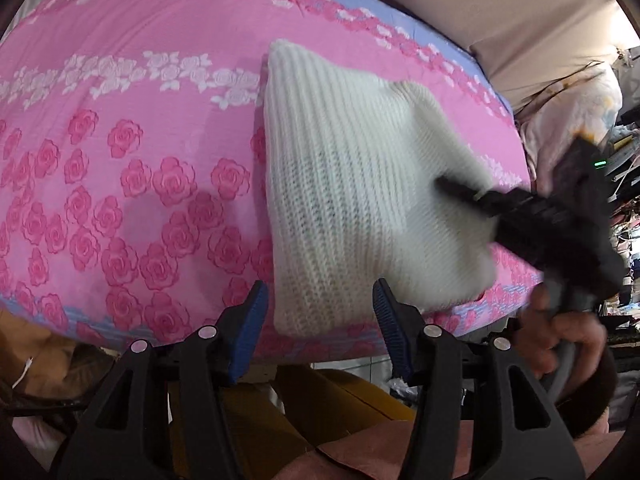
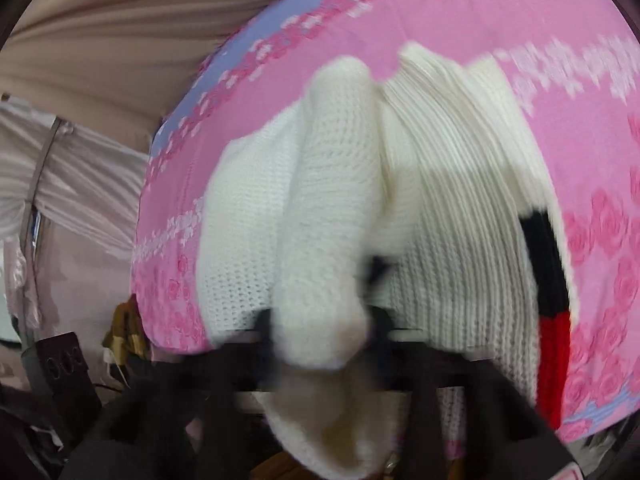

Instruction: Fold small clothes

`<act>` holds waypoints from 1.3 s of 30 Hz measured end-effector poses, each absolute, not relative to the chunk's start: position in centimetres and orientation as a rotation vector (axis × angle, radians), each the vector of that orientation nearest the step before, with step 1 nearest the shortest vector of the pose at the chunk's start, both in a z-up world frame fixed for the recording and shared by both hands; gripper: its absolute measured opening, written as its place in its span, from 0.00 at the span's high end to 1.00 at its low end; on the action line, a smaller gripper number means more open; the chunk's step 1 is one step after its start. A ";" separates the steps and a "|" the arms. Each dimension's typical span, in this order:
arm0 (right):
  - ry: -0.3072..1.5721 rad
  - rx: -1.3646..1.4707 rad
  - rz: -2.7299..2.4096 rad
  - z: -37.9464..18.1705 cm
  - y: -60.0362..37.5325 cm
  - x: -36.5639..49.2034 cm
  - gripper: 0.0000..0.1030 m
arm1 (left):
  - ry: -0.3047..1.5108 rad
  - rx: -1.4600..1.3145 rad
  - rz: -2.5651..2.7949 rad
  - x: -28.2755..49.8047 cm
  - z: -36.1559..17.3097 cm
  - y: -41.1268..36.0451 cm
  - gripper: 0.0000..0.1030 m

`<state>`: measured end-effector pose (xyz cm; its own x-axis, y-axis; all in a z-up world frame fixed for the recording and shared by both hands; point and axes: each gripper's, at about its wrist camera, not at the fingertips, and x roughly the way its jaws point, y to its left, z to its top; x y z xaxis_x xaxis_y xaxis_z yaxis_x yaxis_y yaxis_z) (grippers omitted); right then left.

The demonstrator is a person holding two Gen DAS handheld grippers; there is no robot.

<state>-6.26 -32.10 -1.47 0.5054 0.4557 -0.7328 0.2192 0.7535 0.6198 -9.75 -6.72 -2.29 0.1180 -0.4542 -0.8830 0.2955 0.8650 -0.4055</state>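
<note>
Clearly, right gripper (image 2: pixel 320 322) pinches a ribbed white knit (image 2: pixel 460 248); left gripper (image 1: pixel 318 308) gapes empty.

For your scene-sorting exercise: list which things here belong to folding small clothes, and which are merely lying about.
Part of the job:
white knit sweater
right gripper, shut on a sweater fold
left gripper, open
pink rose bedsheet

Lying about:
beige curtain
yellow box
clutter

light: even, soft, your tool's shadows faint | blur: right view smeared, left sharp ahead | edges: fisheye bend, dark corners
</note>
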 end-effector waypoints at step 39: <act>0.972 0.525 -0.126 -2.2 -40.0 -5.9 0.86 | 1.296 -0.026 -0.471 -2.8 -4.8 -14.6 0.33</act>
